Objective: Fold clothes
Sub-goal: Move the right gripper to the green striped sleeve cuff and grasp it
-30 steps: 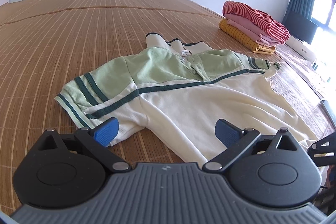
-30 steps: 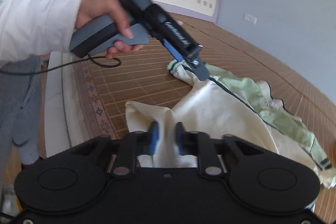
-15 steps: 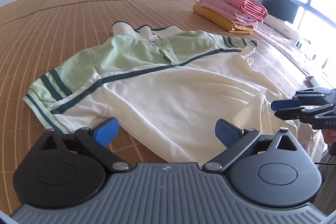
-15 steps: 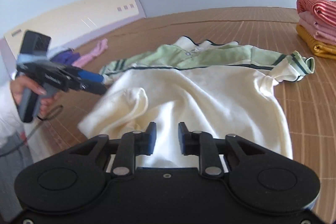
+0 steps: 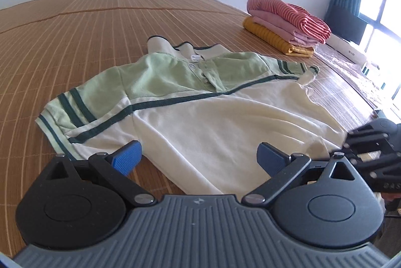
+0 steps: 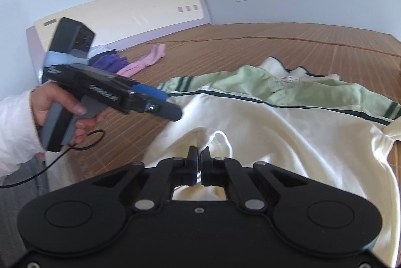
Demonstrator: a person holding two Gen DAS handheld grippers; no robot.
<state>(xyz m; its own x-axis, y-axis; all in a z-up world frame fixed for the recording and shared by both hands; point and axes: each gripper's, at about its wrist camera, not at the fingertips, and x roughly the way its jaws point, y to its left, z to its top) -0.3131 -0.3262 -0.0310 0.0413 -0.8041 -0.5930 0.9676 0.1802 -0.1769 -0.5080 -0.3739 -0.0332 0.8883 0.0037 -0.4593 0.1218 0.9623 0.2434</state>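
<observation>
A cream and green polo shirt (image 5: 200, 105) lies spread face up across the middle of the left wrist view, on a bamboo mat (image 5: 87, 24) that covers a bed. Its collar points toward the far wall and its hem lies nearest the camera. The left tool (image 5: 199, 161) fills the bottom of that frame, its blue pads wide apart and released above the hem, grasping nothing. At the right edge of the same frame the right tool (image 5: 361, 142) shows as a dark blur by the hem corner. In the right wrist view the right tool (image 6: 199, 158) sits at bottom centre, clenched on a raised fold of the shirt's cream fabric. At left in that view a hand (image 6: 62, 112) in a white sleeve holds the left tool. A stack of folded clothes (image 5: 285, 24) rests at upper right of the left view; loose pink and purple garments (image 6: 130, 62) lie by the headboard (image 6: 125, 14).
</observation>
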